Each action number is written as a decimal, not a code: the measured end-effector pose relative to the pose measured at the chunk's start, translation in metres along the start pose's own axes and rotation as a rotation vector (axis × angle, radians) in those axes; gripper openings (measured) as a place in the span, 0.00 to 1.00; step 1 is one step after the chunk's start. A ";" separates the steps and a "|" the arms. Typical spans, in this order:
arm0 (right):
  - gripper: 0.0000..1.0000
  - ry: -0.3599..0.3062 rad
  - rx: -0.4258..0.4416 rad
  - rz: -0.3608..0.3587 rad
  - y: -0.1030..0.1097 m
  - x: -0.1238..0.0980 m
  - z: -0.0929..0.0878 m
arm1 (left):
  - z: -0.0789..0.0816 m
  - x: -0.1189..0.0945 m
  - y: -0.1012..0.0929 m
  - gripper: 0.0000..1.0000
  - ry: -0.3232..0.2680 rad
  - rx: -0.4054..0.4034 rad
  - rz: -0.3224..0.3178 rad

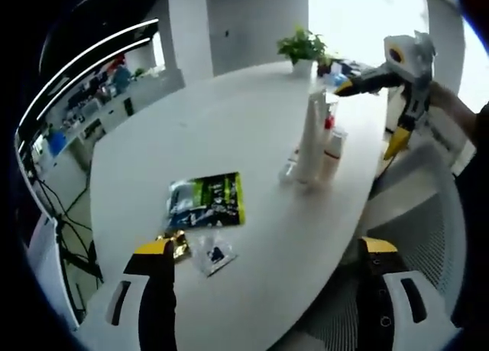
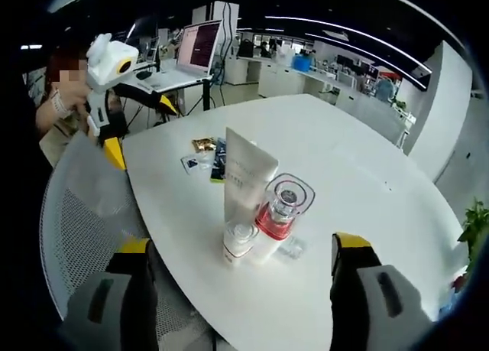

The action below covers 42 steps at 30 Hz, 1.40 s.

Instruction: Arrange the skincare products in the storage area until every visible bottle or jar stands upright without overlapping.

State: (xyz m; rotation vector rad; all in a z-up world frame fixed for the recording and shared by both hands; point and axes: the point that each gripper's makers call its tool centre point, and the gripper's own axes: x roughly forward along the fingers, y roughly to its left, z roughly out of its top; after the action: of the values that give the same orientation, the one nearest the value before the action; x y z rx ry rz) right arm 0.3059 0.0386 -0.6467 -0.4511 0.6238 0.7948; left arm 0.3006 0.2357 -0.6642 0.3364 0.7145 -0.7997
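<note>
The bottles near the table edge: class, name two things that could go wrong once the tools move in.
1. The tube, bottle and jar stand bunched together, so reaching for one could topple a neighbour.
2. They sit near the table edge, beside the chair; a knocked item may roll off.
Both tools, left and right, are open and empty.

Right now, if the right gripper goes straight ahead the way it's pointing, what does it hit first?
Probably the small white bottle at the near edge of the cluster, just ahead of the red-based jar and white tube; depth is hard to judge.
</note>
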 end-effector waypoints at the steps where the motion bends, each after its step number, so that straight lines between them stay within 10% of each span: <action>1: 0.96 0.003 -0.008 0.007 0.000 0.000 -0.001 | 0.000 0.000 -0.001 0.97 0.001 -0.004 0.001; 27: 0.99 0.124 -0.165 0.097 -0.047 0.023 -0.031 | -0.008 0.006 0.011 0.97 0.028 -0.045 0.001; 42: 0.79 0.198 -0.283 0.163 -0.070 0.048 -0.050 | -0.019 0.013 0.017 0.97 0.062 -0.084 -0.003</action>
State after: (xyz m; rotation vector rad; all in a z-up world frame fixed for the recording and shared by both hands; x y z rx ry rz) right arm 0.3685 -0.0102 -0.7056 -0.7512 0.7413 1.0074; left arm 0.3111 0.2501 -0.6872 0.2848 0.8048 -0.7623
